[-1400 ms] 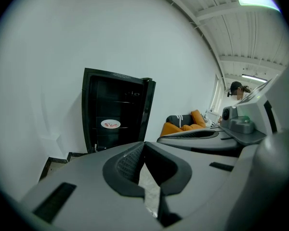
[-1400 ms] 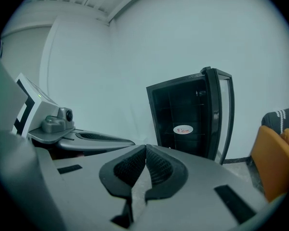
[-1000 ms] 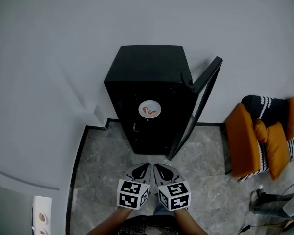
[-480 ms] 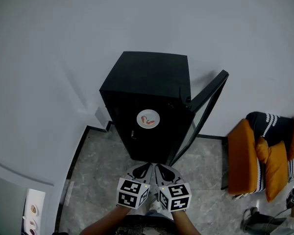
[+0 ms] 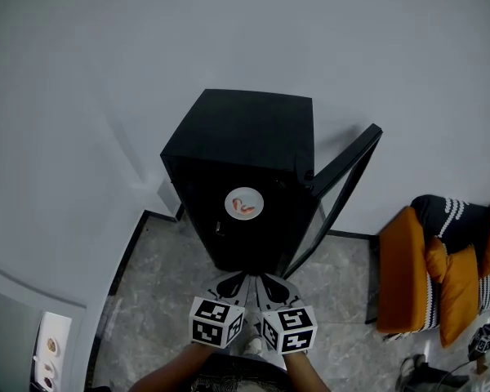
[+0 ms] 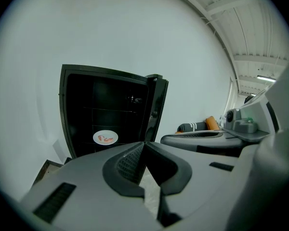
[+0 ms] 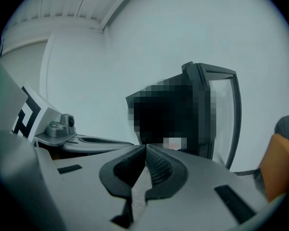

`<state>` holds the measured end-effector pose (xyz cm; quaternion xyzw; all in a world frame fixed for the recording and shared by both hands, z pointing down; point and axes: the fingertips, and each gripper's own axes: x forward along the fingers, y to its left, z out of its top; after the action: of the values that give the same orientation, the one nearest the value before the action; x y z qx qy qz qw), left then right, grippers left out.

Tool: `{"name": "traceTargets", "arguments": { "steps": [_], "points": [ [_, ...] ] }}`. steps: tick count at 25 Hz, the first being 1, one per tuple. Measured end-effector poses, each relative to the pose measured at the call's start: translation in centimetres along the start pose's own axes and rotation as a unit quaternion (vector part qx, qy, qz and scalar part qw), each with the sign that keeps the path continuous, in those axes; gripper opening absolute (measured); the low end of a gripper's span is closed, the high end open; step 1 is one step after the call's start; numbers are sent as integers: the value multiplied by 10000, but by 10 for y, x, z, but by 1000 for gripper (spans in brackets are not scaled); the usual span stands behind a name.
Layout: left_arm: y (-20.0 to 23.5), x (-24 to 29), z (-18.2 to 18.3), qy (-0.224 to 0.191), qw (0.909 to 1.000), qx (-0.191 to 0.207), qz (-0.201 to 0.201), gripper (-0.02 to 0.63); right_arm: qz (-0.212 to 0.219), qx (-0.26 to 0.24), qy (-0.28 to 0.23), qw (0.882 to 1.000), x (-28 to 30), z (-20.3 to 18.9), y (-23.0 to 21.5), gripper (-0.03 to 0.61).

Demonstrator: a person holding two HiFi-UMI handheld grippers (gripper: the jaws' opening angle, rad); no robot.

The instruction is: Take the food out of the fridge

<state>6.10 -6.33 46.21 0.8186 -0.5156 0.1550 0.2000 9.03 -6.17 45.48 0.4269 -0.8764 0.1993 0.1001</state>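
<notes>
A small black fridge (image 5: 245,137) stands against the grey wall with its glass door (image 5: 336,188) swung open to the right. On a shelf inside lies a white plate of food (image 5: 244,203), also visible as the plate (image 6: 105,137) in the left gripper view. My left gripper (image 5: 238,278) and right gripper (image 5: 269,282) are side by side just in front of the fridge's foot, both shut and empty. The left gripper (image 6: 143,143) and the right gripper (image 7: 145,147) each show tips touching. A mosaic patch hides the fridge's inside in the right gripper view.
Orange and striped cushions (image 5: 441,268) lie on the floor at the right. A white counter edge with small plates (image 5: 47,358) shows at the lower left. The marble floor (image 5: 159,300) has a dark border along the wall.
Both grippers and the camera have come closer to the fridge; it now sits lower and larger in the head view. The jaws stay shut.
</notes>
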Motion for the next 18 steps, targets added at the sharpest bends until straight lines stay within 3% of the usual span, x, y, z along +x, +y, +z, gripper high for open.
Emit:
{"name": "traceTargets", "arguments": {
  "steps": [8, 13, 18],
  "points": [
    [14, 27, -1, -72, 9995, -269, -155, 14, -74, -128, 153, 9998, 20, -1, -8, 21],
    [33, 54, 12, -286, 9962, -679, -470, 15, -192, -155, 225, 9994, 43, 9, -14, 21],
    [55, 74, 24, -568, 9870, -1202, -908, 15, -344, -199, 319, 9987, 67, 21, -22, 21]
  ]
}}
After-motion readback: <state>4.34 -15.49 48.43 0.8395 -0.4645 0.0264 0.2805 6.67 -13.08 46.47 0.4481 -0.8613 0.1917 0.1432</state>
